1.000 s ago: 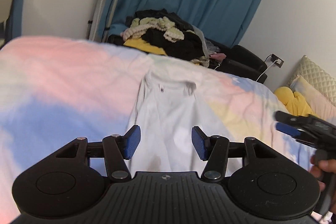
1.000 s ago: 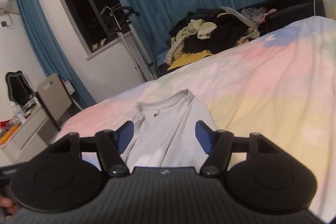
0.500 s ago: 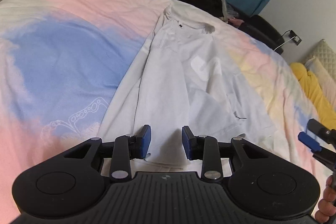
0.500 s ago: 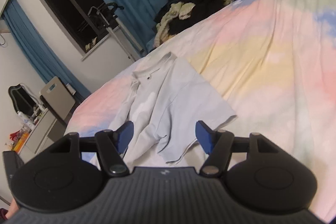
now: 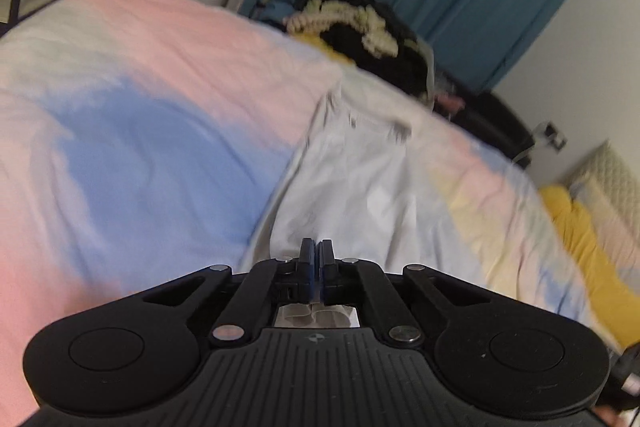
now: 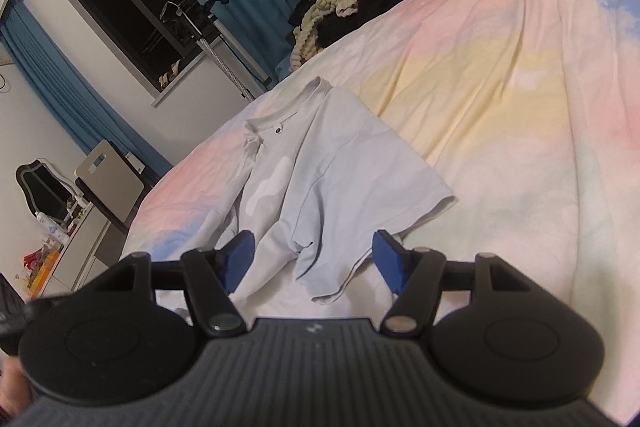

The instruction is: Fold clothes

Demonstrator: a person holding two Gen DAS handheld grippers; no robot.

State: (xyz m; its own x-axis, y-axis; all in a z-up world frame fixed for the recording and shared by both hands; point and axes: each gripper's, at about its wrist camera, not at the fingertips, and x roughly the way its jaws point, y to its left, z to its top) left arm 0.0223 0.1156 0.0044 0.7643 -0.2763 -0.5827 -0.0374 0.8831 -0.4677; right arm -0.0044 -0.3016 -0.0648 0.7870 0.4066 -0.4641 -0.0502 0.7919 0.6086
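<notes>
- The left gripper has its fingers pinched together on the near hem of the pale T-shirt, which lies rumpled on the pastel bed.
- The right gripper hovers with fingers wide, empty, over the shirt's right hem corner.
- Step in hand: gripping the hem; next, the right fingers likely need to close on that corner.

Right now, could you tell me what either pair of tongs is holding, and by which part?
The left tongs pinch the white T-shirt at its bottom hem; the right tongs are open, holding nothing.
</notes>
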